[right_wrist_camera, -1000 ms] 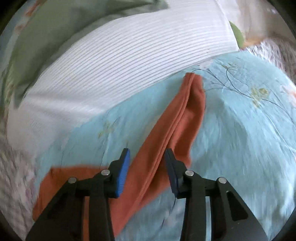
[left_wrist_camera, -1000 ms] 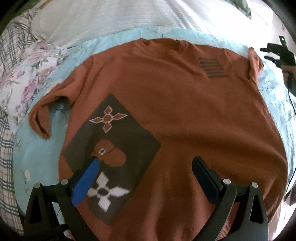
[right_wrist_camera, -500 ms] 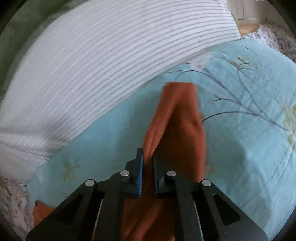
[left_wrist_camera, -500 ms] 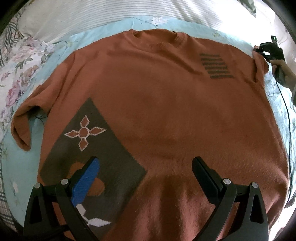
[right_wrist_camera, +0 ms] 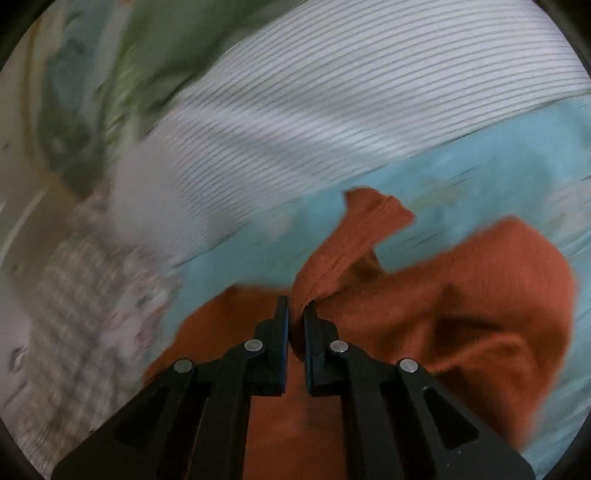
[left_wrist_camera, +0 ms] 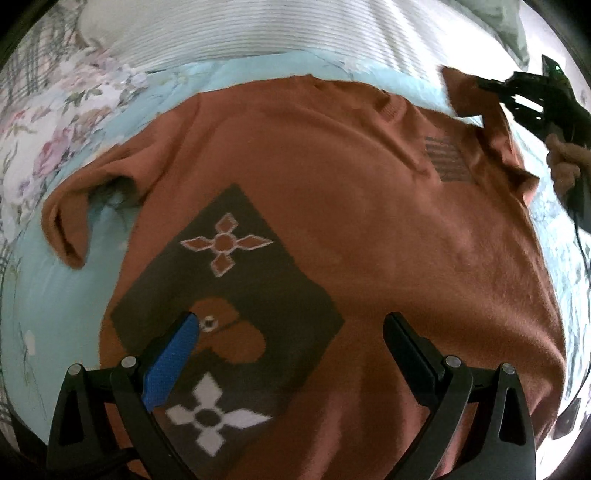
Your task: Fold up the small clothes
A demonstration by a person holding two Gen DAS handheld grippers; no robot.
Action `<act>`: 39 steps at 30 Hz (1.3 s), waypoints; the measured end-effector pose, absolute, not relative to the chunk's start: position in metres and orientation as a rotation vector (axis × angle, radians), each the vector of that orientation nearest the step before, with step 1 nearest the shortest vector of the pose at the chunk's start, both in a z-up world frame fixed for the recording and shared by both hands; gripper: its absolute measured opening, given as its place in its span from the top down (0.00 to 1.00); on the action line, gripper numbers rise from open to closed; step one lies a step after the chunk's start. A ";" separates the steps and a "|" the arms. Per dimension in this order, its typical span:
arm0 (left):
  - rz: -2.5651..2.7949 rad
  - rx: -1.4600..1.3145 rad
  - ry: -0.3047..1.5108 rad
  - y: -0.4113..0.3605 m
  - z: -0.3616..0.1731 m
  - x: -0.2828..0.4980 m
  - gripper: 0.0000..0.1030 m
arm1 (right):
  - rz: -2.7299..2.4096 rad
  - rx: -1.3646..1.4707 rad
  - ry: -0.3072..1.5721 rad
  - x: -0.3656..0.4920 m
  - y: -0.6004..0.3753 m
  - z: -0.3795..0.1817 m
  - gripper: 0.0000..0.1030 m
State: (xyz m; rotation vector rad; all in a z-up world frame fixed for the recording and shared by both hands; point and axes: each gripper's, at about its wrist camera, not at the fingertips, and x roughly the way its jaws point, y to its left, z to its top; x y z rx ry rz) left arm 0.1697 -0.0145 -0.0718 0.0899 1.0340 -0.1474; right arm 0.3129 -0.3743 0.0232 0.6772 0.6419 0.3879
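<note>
A rust-orange sweater (left_wrist_camera: 351,206) lies flat on a light blue bedsheet (left_wrist_camera: 48,306), with a dark diamond patch (left_wrist_camera: 229,295) and a striped patch (left_wrist_camera: 447,158). My left gripper (left_wrist_camera: 291,325) is open and empty, hovering over the sweater's lower part. My right gripper (right_wrist_camera: 295,314) is shut on the sweater's right sleeve (right_wrist_camera: 343,251) and holds it lifted over the body. It shows in the left wrist view (left_wrist_camera: 491,90) at the top right, with the sleeve (left_wrist_camera: 465,96) raised. The other sleeve (left_wrist_camera: 70,221) lies bunched at the left.
A white striped pillow (left_wrist_camera: 258,33) lies beyond the sweater's collar; it also shows in the right wrist view (right_wrist_camera: 332,92). A floral quilt (left_wrist_camera: 44,122) is at the left. A green cloth (right_wrist_camera: 147,48) lies behind the pillow.
My right gripper has closed on the right sleeve, lifted it and swung it in over the sweater. My left gripper stays open and has shifted over the sweater's lower part.
</note>
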 end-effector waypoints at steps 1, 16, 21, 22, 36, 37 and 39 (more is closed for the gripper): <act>-0.144 0.077 1.029 -0.009 -0.071 0.169 0.03 | 0.424 0.669 0.651 0.315 -0.352 0.023 0.93; -0.201 -0.120 1.047 0.022 -0.076 0.201 0.03 | 0.659 0.611 0.926 0.330 -0.175 -0.055 0.88; -0.292 -0.227 1.062 0.015 -0.076 0.253 0.03 | 0.662 0.631 0.895 0.303 -0.199 -0.051 0.65; -0.318 -0.259 1.073 0.011 -0.078 0.267 0.03 | 0.651 0.629 0.880 0.296 -0.205 -0.049 0.57; -0.356 -0.216 1.149 -0.029 -0.096 0.382 0.54 | 0.507 0.670 0.751 0.211 -0.276 -0.022 0.55; -0.361 -0.213 1.146 -0.025 -0.097 0.377 0.59 | 0.504 0.674 0.747 0.209 -0.277 -0.021 0.54; -0.380 -0.219 1.129 -0.013 -0.102 0.362 0.62 | 0.496 0.688 0.738 0.206 -0.281 -0.022 0.54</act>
